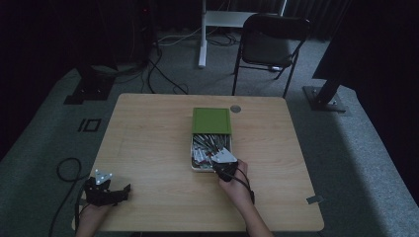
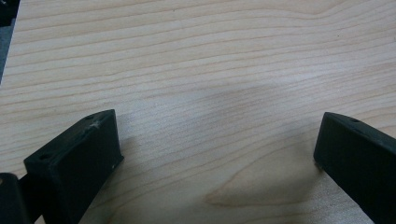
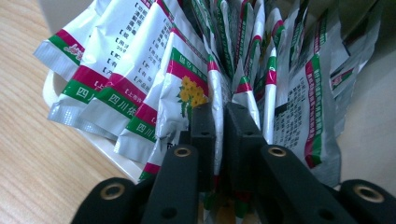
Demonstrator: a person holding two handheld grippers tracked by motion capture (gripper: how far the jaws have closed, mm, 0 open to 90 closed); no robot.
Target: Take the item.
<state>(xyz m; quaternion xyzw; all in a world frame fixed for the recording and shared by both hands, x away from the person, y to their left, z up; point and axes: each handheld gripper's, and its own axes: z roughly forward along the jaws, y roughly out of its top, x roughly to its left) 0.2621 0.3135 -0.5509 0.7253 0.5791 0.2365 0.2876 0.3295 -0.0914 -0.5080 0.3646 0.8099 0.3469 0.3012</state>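
At frame centre the right gripper pinches one foil sachet among those packed in the white box, while the left gripper rests wide apart lower left on the wooden table.

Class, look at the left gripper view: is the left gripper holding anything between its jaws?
No. The left gripper has its jaws wide apart, with bare table between them.

The print on the packets is too blurred to read. The box hides their lower ends, and its green lid covers the far half. The chair fades into darkness.
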